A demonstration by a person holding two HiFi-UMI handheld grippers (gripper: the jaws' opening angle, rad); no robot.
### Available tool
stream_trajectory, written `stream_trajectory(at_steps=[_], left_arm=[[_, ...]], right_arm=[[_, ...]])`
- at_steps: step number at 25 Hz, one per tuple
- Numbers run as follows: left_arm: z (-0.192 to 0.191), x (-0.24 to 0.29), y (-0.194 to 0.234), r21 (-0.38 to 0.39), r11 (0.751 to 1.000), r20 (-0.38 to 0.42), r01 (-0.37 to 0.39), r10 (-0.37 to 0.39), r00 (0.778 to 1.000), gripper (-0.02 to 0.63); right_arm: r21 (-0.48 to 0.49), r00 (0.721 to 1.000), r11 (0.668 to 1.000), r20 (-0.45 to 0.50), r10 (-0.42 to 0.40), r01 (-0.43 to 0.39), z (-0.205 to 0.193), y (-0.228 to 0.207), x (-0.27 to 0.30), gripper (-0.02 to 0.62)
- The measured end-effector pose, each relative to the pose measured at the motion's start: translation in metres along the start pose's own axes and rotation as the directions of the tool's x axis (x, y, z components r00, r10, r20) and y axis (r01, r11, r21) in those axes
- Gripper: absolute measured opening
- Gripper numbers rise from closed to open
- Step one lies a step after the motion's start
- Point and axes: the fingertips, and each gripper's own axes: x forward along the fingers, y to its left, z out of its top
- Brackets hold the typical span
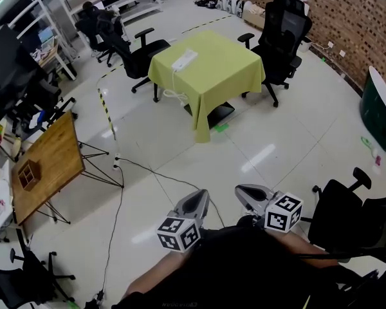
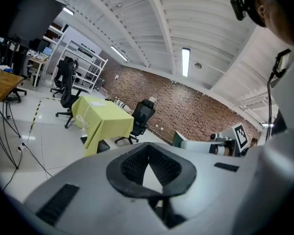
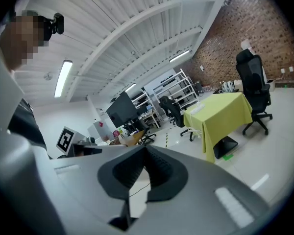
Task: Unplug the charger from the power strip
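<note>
Far ahead stands a table under a yellow-green cloth (image 1: 212,66) (image 2: 105,117) (image 3: 223,112). On its top lies a white power strip (image 1: 184,59) (image 3: 199,107), and its white cord (image 1: 174,94) hangs in loops down the cloth's side. From here the charger is too small to make out. My left gripper (image 1: 199,201) (image 2: 148,147) and right gripper (image 1: 244,193) (image 3: 146,149) are held side by side close to the person's body, well short of the table. Both have their jaws shut tip to tip with nothing between them.
Black office chairs (image 1: 280,28) (image 1: 138,50) flank the table. A wooden table (image 1: 48,166) stands at left, with a black cable (image 1: 119,192) running over the floor beside it. Another black chair (image 1: 341,214) is near my right. Brick wall and shelving stand beyond.
</note>
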Motion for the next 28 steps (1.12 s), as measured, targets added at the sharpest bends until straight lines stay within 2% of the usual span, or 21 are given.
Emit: stream_trajectory(at_steps=[8, 13, 23, 28], left_arm=[[0.014, 0.026, 0.029, -0.029, 0.999, -0.029, -0.043, 0.042, 0.999, 0.005], [0.04, 0.055, 0.067, -0.061, 0.99, -0.016, -0.125, 0.124, 0.992, 0.006], [0.124, 0.186, 0.093, 0.0, 0.981, -0.011, -0.194, 0.194, 0.981, 0.006], [0.135, 0.25, 0.088, 0.04, 0.984, -0.037, -0.174, 0.175, 0.984, 0.005]], right_arm=[[0.038, 0.999, 0.999, -0.028, 0.03, -0.029, 0.018, -0.028, 0.031, 0.002], [0.051, 0.997, 0.996, -0.018, 0.069, -0.068, 0.046, -0.063, 0.06, 0.002], [0.085, 0.993, 0.989, 0.034, 0.116, -0.119, 0.149, -0.186, 0.106, 0.002], [0.089, 0.987, 0.983, 0.03, 0.157, -0.159, 0.173, -0.228, 0.121, 0.002]])
